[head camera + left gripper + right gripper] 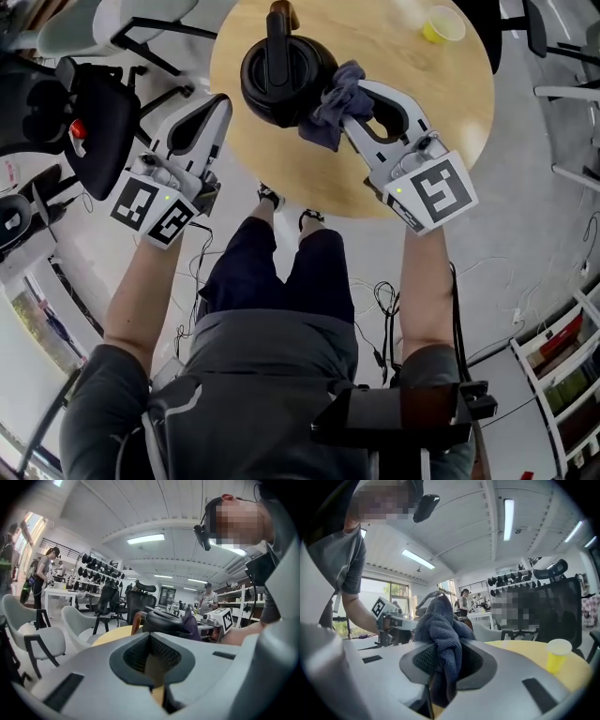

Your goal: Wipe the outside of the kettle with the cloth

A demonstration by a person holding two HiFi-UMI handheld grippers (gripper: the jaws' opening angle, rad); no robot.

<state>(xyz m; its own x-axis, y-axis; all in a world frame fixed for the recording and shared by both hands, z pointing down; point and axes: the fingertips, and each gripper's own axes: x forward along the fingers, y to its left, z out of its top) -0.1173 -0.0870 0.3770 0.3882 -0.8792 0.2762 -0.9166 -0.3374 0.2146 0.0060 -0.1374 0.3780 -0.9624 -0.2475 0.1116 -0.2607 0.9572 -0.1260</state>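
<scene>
- Kettle [281,75]: one, black, upright, with a handle arched over its lid. It stands on the round wooden table [412,131], close to the table's left edge.
- Cloth [334,105]: one, dark blue-grey and bunched up. In the head view its folds lie against the kettle's right flank.
- Right gripper [349,111]: its jaws are clamped on the cloth, which spills up and forward out of them in the right gripper view. The cloth sits between these jaws and the kettle and hides most of the kettle from that view.
- Left gripper [219,103]: its jaws are pressed together with nothing between them. Its tip is at the table's left edge, near the kettle's left side but apart from it.
- Grippers: two in all, one on each side of the kettle, each with a marker cube at its rear end.
- Cup [442,25]: one, yellow, near the table's far right edge, well apart from the kettle and both grippers.
- Office chair [98,122]: black, off the table's left edge, just beside the left gripper's rear.
- White chairs [33,637]: two, seen at the left of the left gripper view, beyond the table.
- Shoes [270,195]: two, the person's, at the table's near edge.
</scene>
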